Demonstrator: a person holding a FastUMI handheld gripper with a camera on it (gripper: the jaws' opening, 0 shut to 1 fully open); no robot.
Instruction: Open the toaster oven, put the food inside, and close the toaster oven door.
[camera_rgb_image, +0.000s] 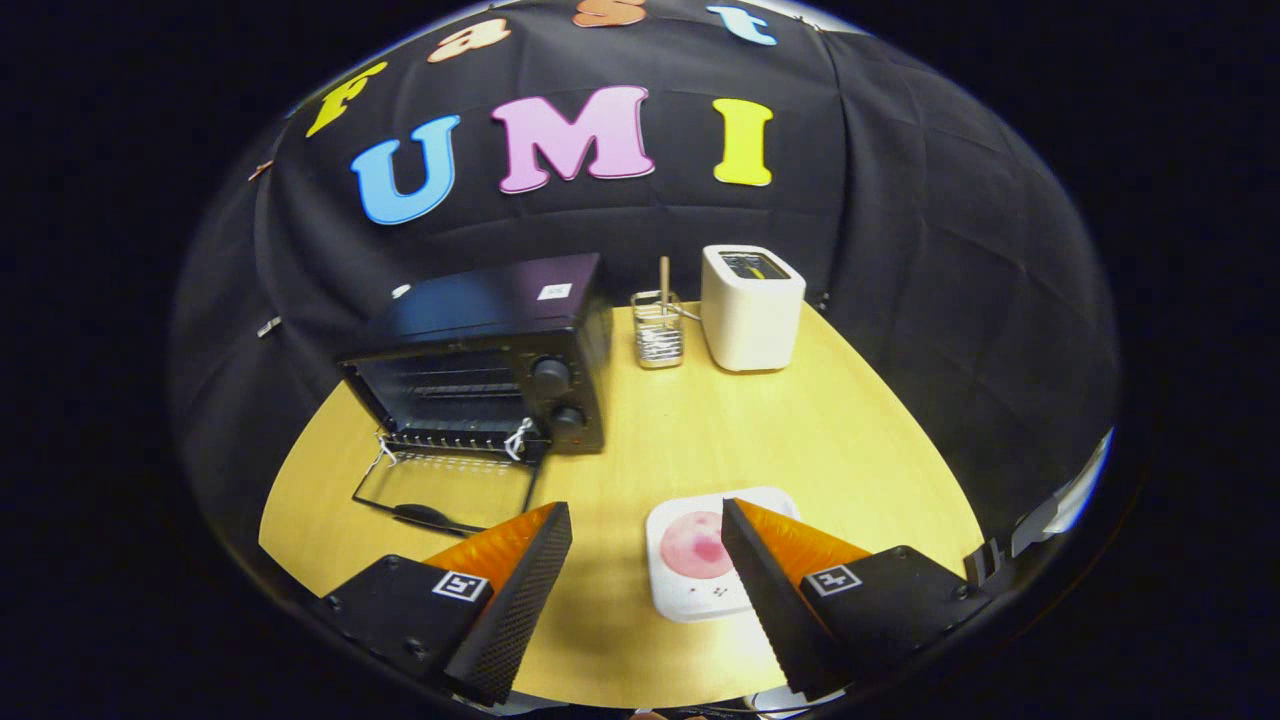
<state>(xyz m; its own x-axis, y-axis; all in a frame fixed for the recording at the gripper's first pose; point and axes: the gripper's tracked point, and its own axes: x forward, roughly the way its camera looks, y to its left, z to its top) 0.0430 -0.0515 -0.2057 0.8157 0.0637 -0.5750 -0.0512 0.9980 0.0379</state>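
Tongs (645, 520) spread wide, empty, above the bench (800, 440). Between the fingers, nearer the right one: white plate (685, 560) with pink food (692, 545). Mid-left of frame: black toaster oven (490, 350), door (445, 490) dropped open. Upper centre: white toaster (750, 305), wire holder (658, 335) beside it.

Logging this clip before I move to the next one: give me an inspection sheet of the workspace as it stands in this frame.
Surface: wooden table, bare in the middle.
Job's things: oven at the back left, its door folded down open, rack visible, nothing seen inside. Food lies on a white plate between the fingers, partly behind the right one.
Clutter: white toaster at the back; wire holder with a wooden stick beside it.
Gripper: gripper open, fingers apart above the table, holding nothing.
Cables: string loops at the door hinges; no cables seen.
Surroundings: black cloth wall behind the table.
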